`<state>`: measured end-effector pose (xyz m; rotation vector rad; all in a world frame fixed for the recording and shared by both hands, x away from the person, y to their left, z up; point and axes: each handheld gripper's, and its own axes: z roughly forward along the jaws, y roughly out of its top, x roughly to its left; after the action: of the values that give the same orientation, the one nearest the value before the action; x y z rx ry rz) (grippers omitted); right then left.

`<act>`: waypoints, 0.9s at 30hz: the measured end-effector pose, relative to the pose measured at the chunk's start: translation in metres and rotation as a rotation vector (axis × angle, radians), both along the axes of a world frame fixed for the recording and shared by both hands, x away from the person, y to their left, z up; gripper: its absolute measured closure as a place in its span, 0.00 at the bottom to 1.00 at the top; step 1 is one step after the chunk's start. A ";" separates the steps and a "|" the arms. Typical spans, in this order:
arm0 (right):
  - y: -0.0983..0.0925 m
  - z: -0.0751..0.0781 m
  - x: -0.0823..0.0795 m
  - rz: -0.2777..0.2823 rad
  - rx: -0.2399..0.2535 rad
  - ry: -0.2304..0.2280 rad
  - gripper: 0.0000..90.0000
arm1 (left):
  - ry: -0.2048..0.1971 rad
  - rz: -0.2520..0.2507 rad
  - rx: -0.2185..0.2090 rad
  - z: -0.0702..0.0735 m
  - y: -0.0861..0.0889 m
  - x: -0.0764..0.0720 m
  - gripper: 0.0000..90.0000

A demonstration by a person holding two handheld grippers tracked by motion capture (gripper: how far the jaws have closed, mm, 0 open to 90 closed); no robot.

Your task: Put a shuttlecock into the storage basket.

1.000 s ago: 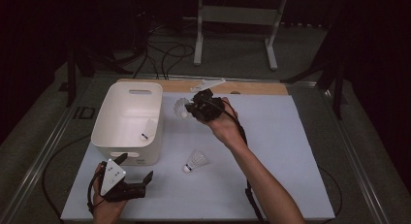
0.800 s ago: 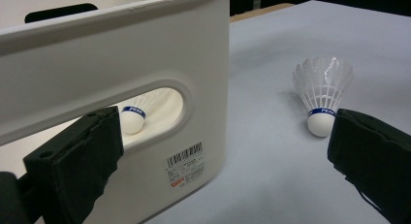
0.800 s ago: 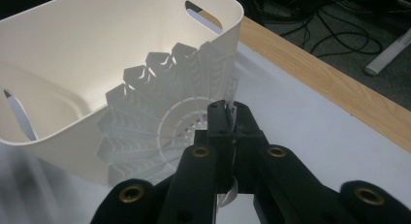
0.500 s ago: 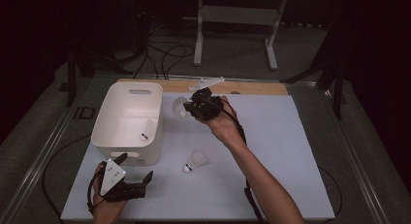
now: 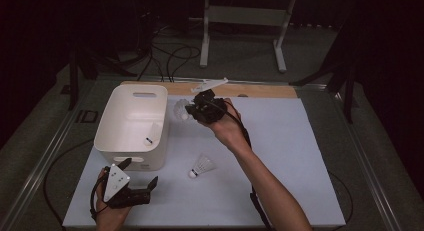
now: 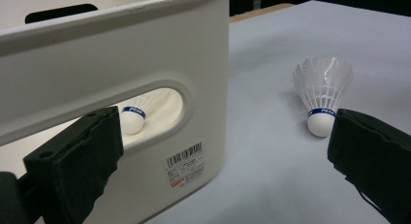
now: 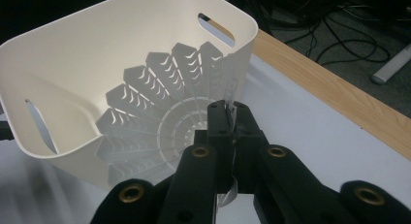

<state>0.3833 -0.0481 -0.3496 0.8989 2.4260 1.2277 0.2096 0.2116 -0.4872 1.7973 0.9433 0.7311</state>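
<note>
White plastic feathers pinched thin in the right claw (image 5: 192, 111), that shuttlecock (image 5: 181, 110) hangs just short of the tub (image 5: 131, 141) rim and could slip out or bounce off, left claw (image 5: 136, 174) wide open, empty.

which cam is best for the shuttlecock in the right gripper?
Right gripper view: the held shuttlecock fills the frame, its skirt rim pinched between the shut jaws. The high view shows it small, beside the white bin.
</note>
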 end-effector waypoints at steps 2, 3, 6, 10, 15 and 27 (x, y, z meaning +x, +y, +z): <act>0.000 0.000 0.000 -0.003 0.001 0.001 0.99 | 0.000 0.001 0.000 0.000 0.000 0.000 0.00; 0.000 0.000 0.001 0.000 0.000 0.004 0.99 | 0.000 0.001 -0.001 0.000 0.000 0.000 0.00; 0.001 -0.001 0.001 -0.002 0.005 0.006 0.99 | 0.000 0.000 0.002 0.000 0.000 0.000 0.00; 0.002 0.000 0.000 -0.003 0.008 0.001 0.99 | 0.001 0.000 0.001 0.000 0.000 0.000 0.00; 0.003 0.001 0.000 0.001 0.011 0.004 0.99 | 0.002 0.000 0.000 0.000 0.000 0.000 0.00; 0.010 0.003 -0.001 0.013 0.027 -0.002 0.99 | 0.000 0.002 -0.001 0.000 0.000 0.000 0.00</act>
<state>0.3821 -0.0378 -0.3463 0.8904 2.4226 1.2686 0.2094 0.2118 -0.4871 1.7957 0.9456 0.7310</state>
